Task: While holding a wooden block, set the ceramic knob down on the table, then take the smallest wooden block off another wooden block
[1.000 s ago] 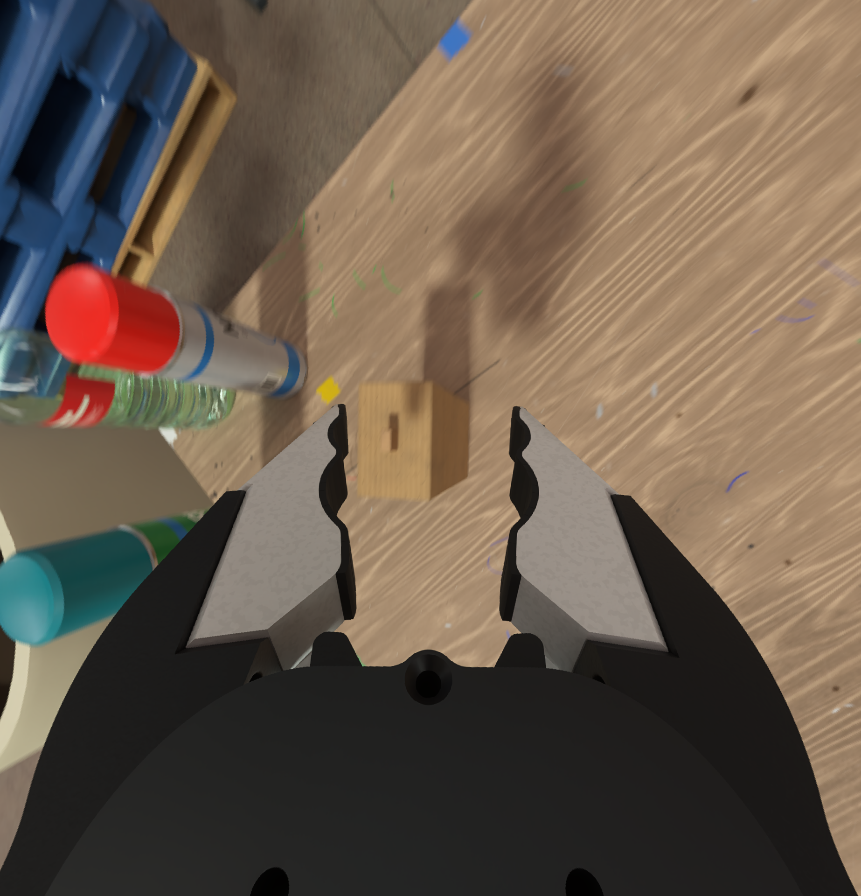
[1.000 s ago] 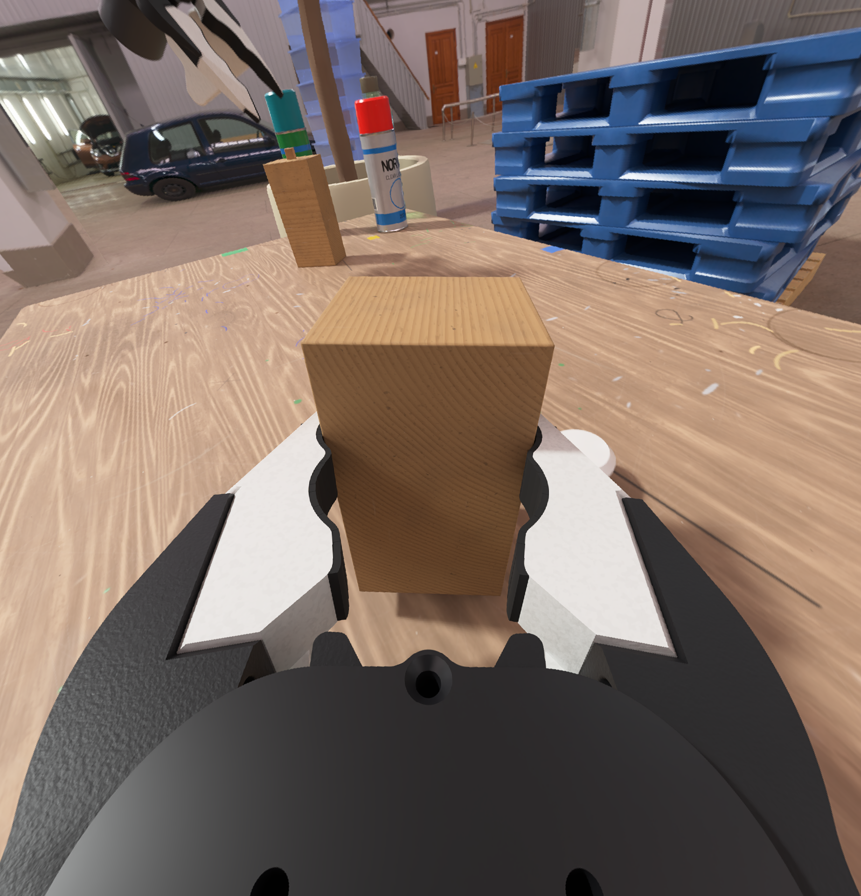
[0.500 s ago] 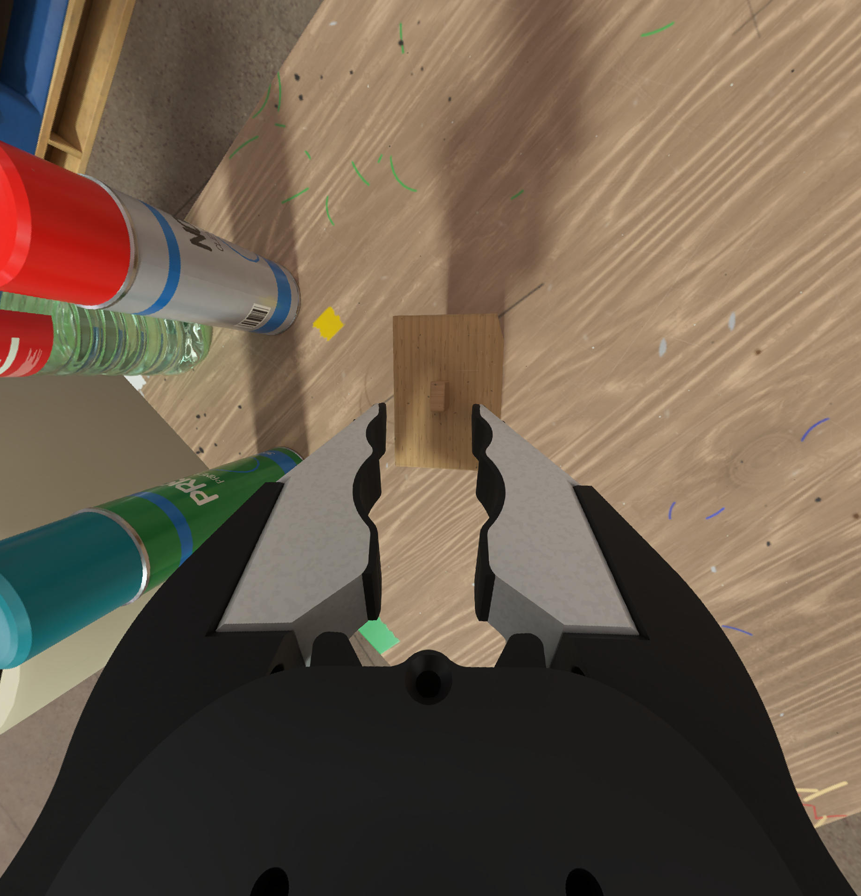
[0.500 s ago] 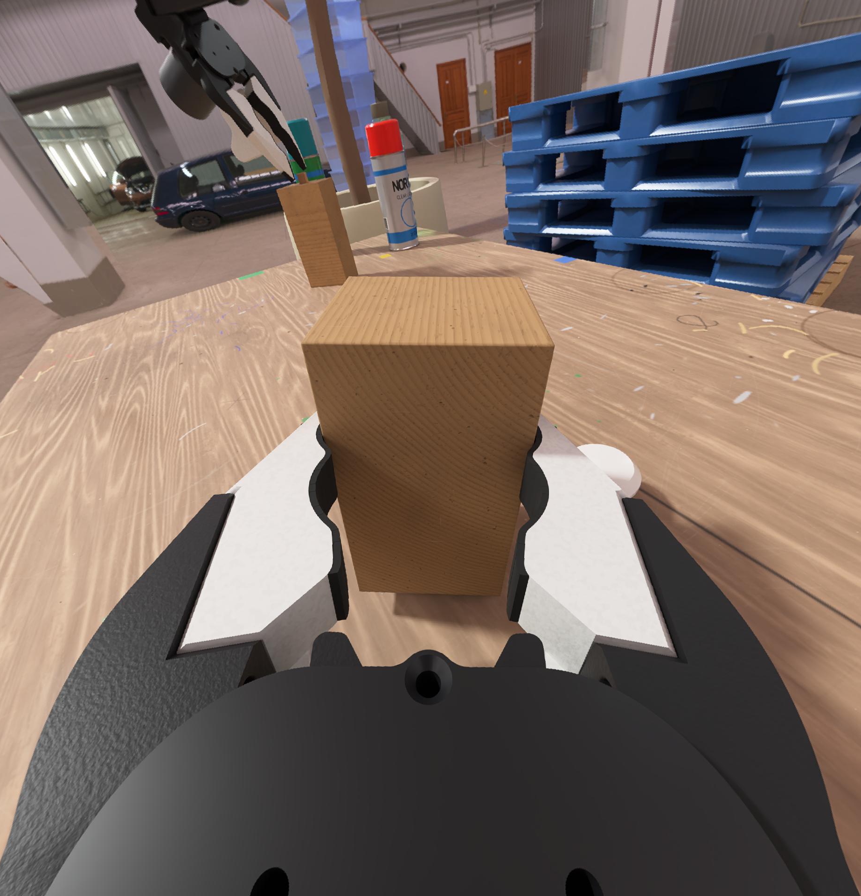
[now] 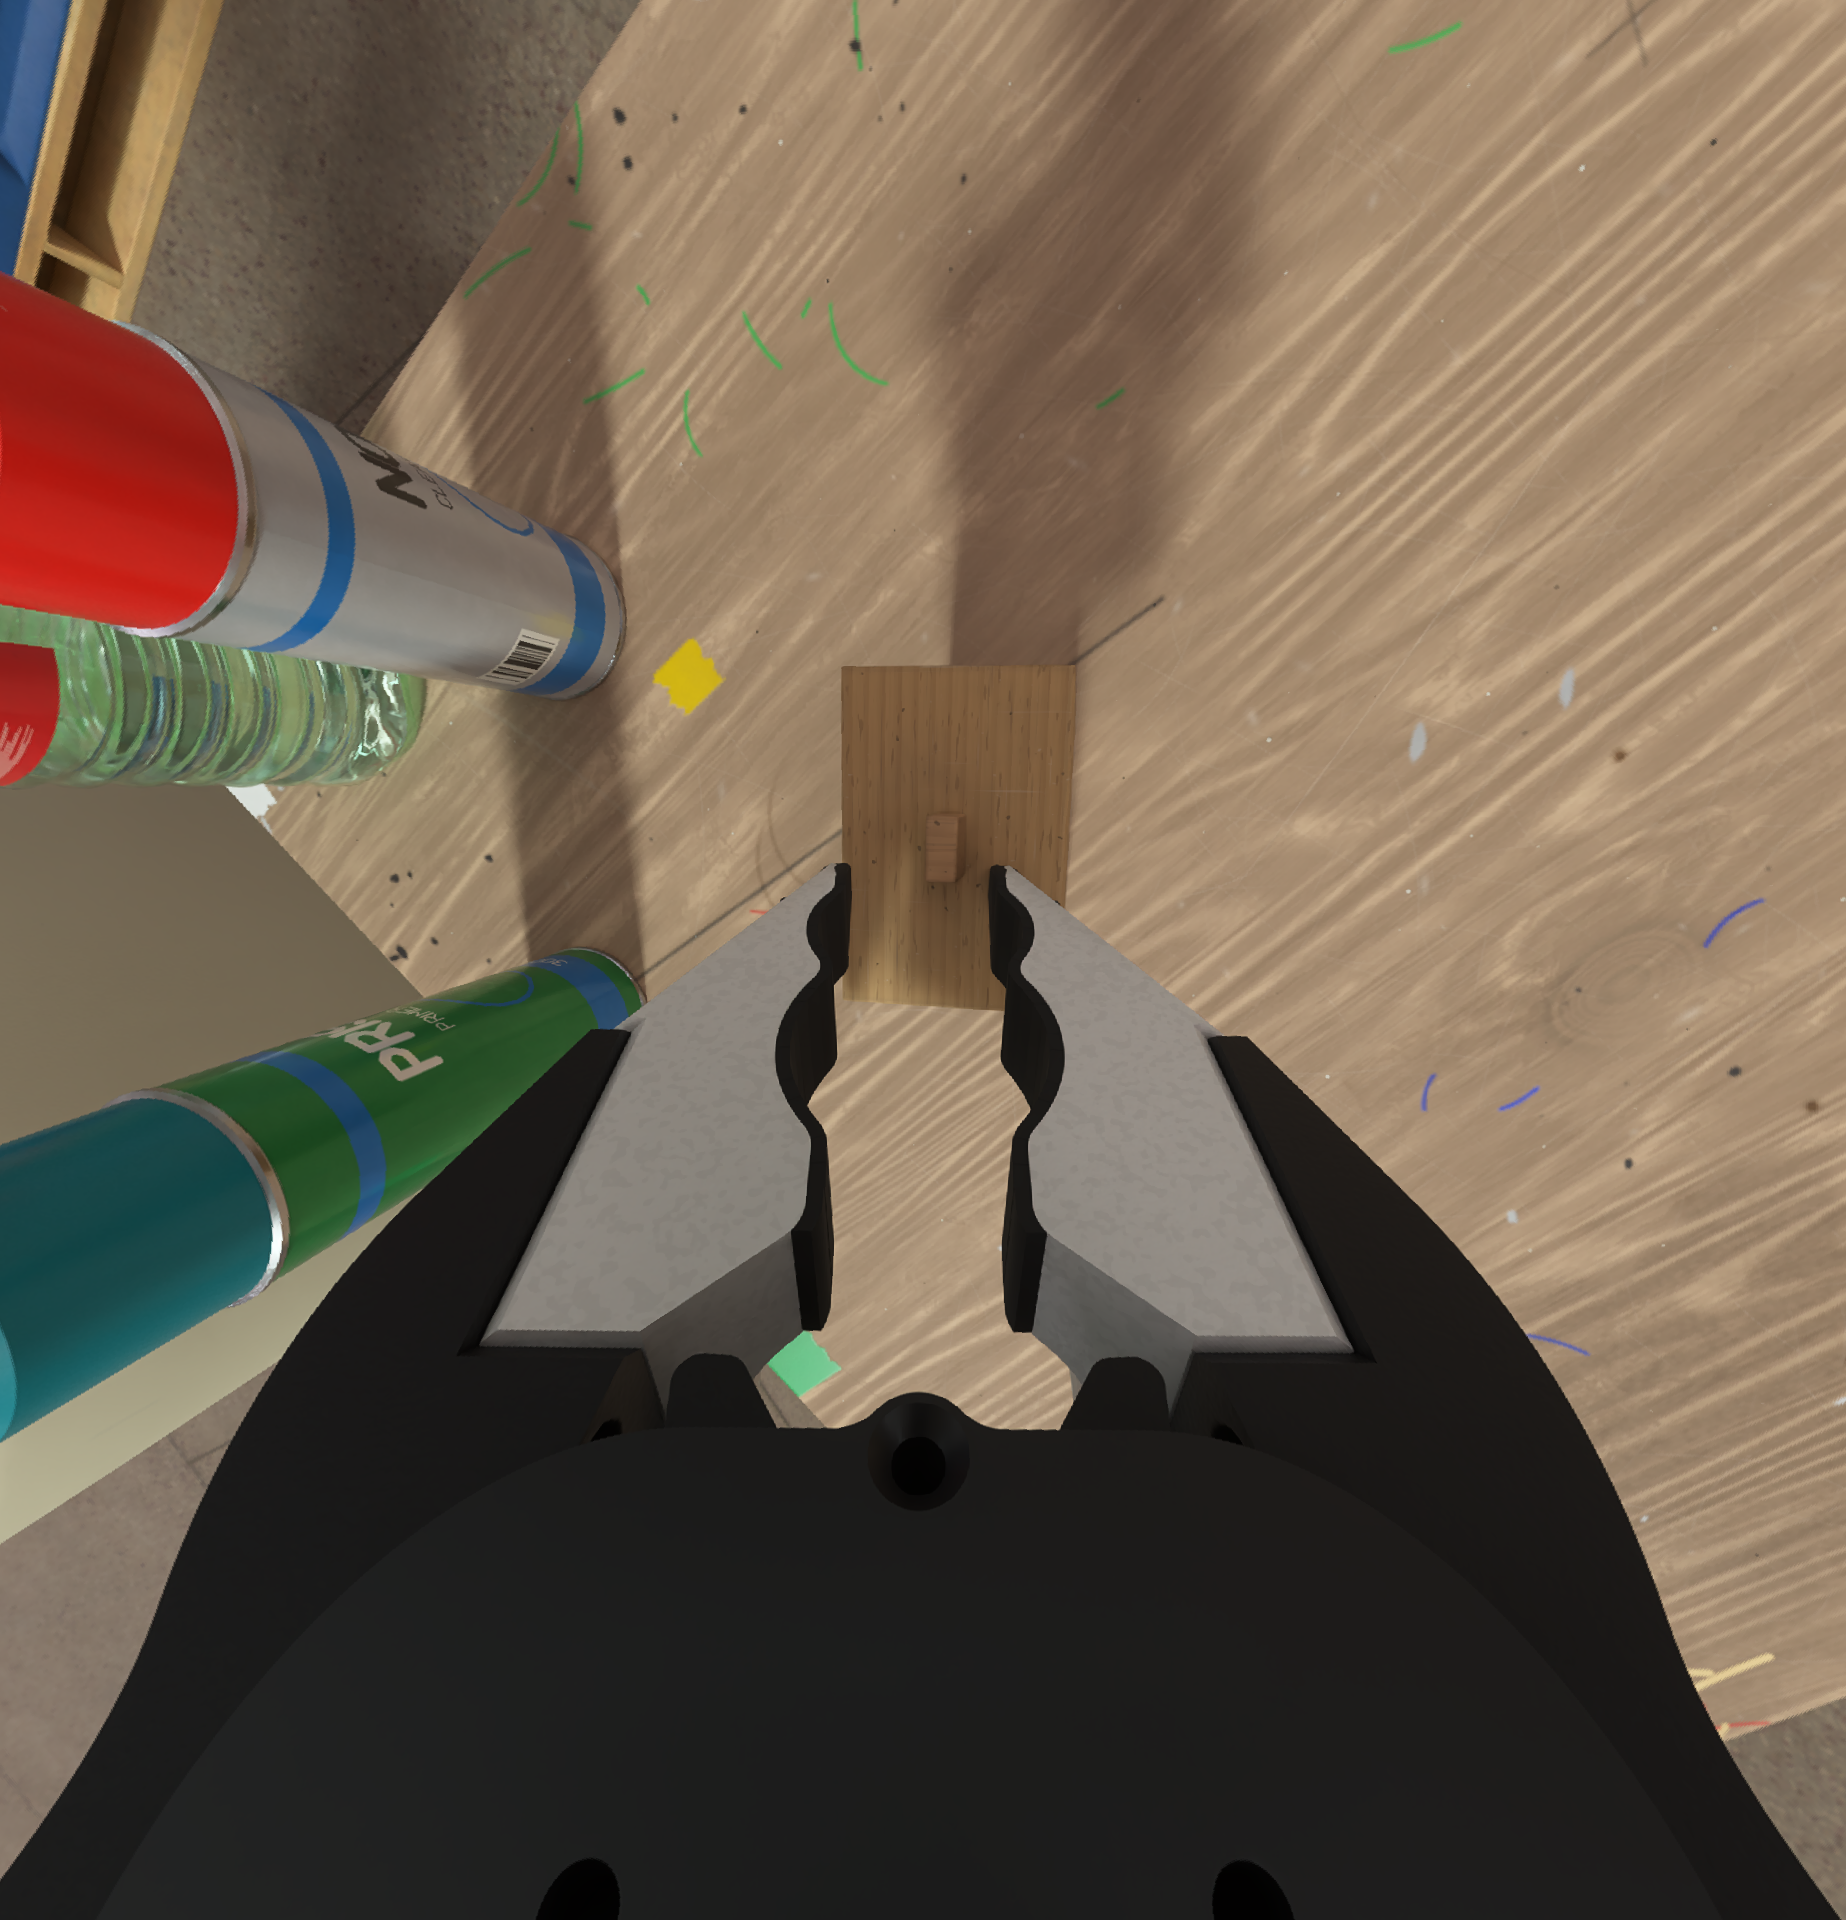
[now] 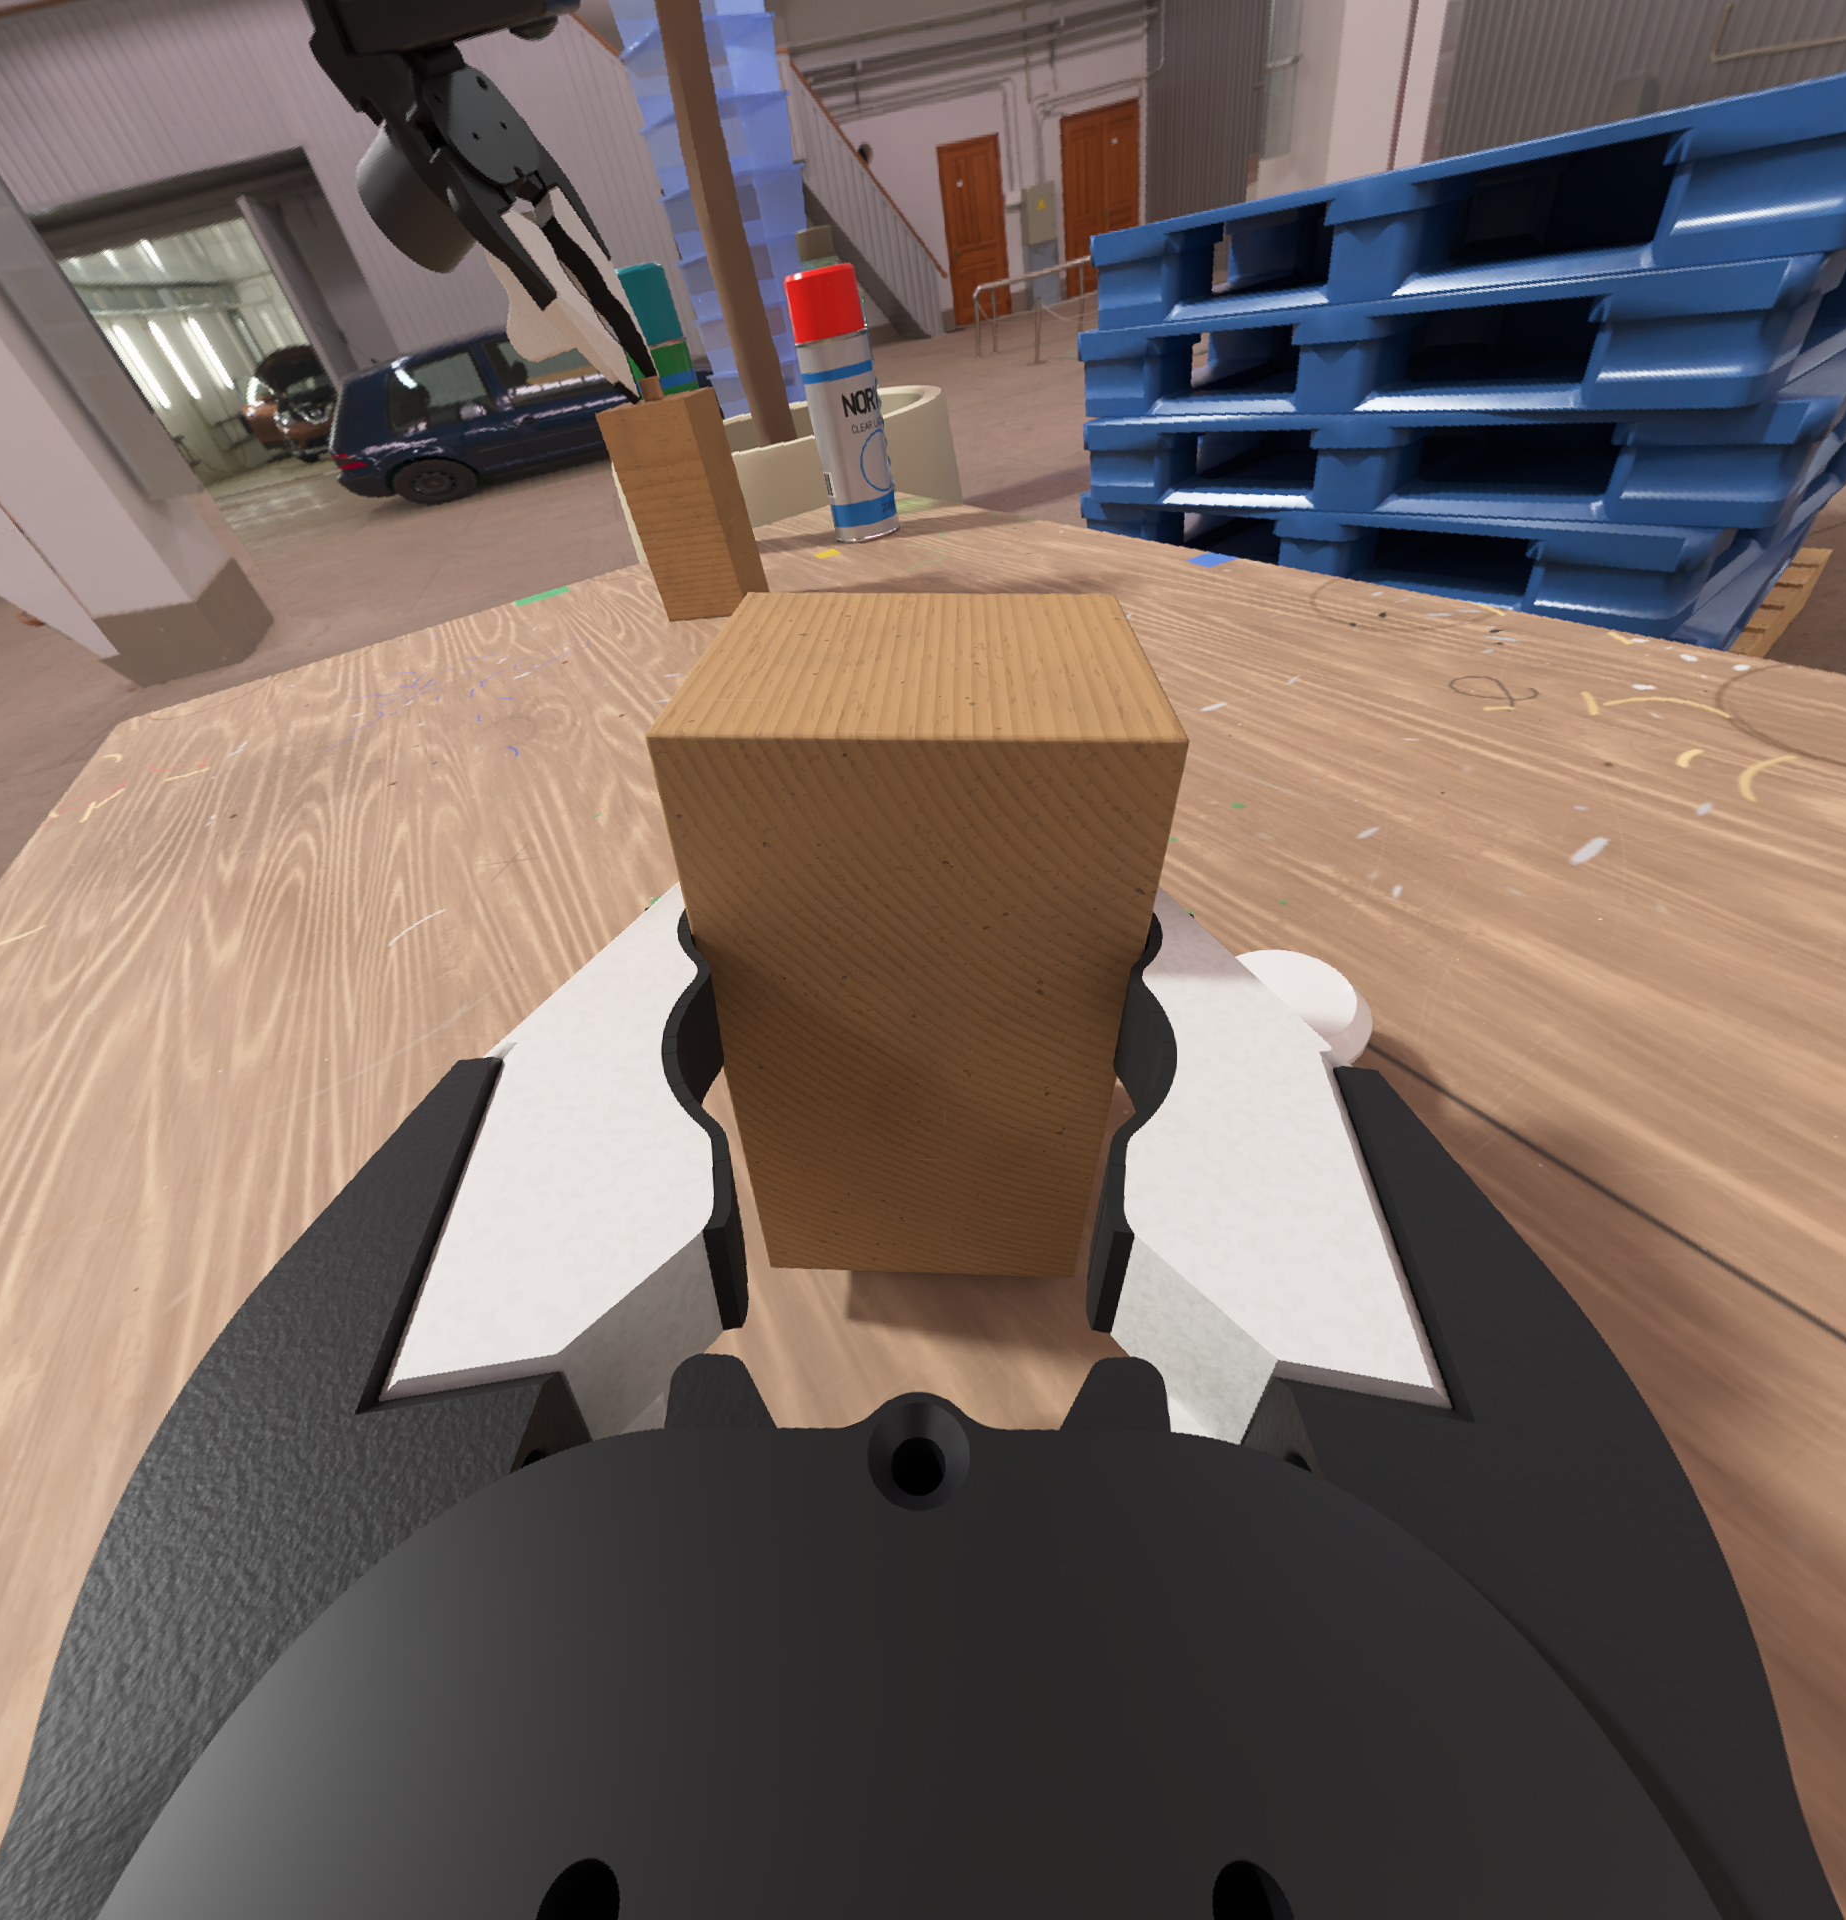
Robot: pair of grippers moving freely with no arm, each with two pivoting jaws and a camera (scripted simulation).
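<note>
In the left wrist view I look straight down on a tall wooden block [image 5: 957, 748] standing on the table [image 5: 1418, 623]. The smallest wooden block [image 5: 942, 847] sits on its top. My left gripper [image 5: 919, 881] is open, its fingertips just either side of the small block and above the tall block's top. In the right wrist view my right gripper [image 6: 919, 925] is shut on a bigger wooden block [image 6: 919, 935] low over the table. The white ceramic knob [image 6: 1314, 997] lies on the table beside its right finger. The left gripper [image 6: 638, 379] shows far off above the tall block [image 6: 680, 509].
A red-capped spray can [image 5: 275, 520], a teal-capped spray can [image 5: 223, 1174] and a clear bottle [image 5: 223, 717] stand close to the left of the tall block, by a cream tub [image 5: 119, 987]. The table edge runs just behind them. Blue pallets [image 6: 1470, 364] are stacked beyond the table.
My left gripper has come down over the tall block and its jaws have narrowed around the small block. The right gripper still holds its block and has shifted slightly.
</note>
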